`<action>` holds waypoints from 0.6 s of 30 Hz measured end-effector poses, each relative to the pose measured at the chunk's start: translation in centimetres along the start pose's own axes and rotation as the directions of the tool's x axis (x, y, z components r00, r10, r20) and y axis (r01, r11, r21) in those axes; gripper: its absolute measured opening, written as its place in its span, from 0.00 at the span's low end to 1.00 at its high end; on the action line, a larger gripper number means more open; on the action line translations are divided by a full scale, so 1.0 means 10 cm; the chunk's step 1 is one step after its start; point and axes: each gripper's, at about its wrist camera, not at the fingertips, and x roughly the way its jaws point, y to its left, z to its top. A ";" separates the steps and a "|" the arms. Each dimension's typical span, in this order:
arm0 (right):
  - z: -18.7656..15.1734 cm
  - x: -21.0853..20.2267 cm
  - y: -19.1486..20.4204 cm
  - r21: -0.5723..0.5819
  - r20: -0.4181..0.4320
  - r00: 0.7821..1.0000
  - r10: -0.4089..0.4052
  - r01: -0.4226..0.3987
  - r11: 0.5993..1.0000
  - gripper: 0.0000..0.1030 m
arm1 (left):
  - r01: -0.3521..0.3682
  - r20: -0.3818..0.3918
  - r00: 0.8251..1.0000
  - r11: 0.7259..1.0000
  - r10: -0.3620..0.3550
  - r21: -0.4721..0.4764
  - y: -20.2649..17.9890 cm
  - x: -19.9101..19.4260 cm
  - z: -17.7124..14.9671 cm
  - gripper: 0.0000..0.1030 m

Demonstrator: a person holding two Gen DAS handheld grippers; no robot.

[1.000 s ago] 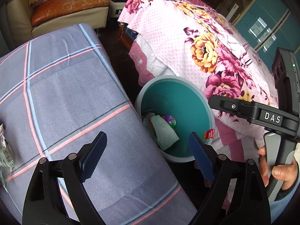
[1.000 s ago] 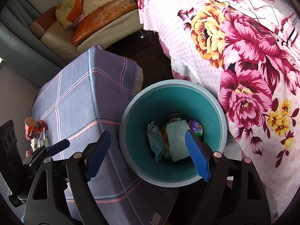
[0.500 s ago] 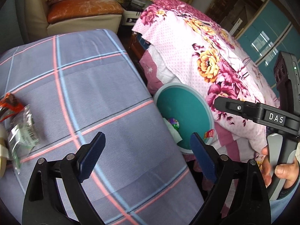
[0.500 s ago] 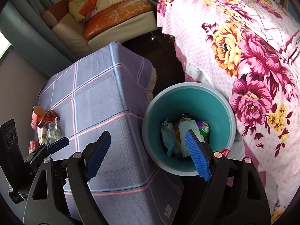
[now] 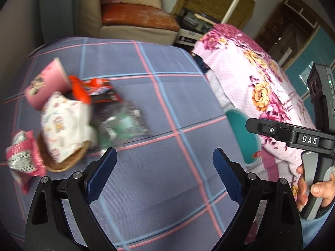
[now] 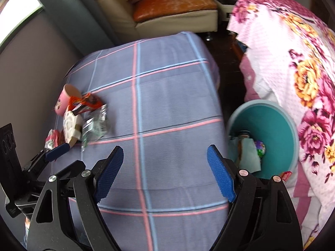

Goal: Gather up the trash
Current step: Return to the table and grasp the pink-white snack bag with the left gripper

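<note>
A heap of trash lies at the left of the checked table point(image 5: 171, 108): a pink paper cup point(image 5: 45, 84), a red wrapper point(image 5: 92, 87), a white printed wrapper point(image 5: 65, 123), a clear green-printed bag point(image 5: 121, 123) and a pink packet point(image 5: 22, 154). The heap also shows in the right wrist view point(image 6: 83, 117). My left gripper point(image 5: 164, 177) is open and empty, above the table, right of the heap. My right gripper point(image 6: 165, 172) is open and empty over the table's near part. The teal trash bin point(image 6: 293, 129) stands right of the table, holding several pieces of trash.
A bed with a pink floral cover point(image 6: 293, 58) stands right of the bin. A sofa with an orange cushion point(image 5: 138, 18) stands behind the table. A brown woven coaster point(image 5: 67, 163) lies under the white wrapper. A grey wall point(image 6: 31, 62) runs along the table's left side.
Both grippers have swung left, away from the bin and over the table. The trash heap has come into view and the bin has slid to the right. Both stay open.
</note>
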 end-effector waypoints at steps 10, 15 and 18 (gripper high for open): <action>0.12 0.29 0.92 -0.149 -0.072 0.997 0.016 -0.027 0.988 0.76 | -0.117 0.055 0.991 0.986 0.124 -0.121 1.17 -0.62 -0.23 0.91; 0.19 0.45 1.36 -0.228 -0.097 0.995 0.028 -0.050 0.972 0.76 | -0.185 0.043 0.979 0.963 0.197 -0.194 1.71 -0.75 -0.42 0.91; 0.22 0.55 1.56 -0.265 -0.120 0.992 0.036 -0.067 0.962 0.76 | -0.207 0.020 0.976 0.952 0.218 -0.227 1.91 -0.71 -0.51 0.91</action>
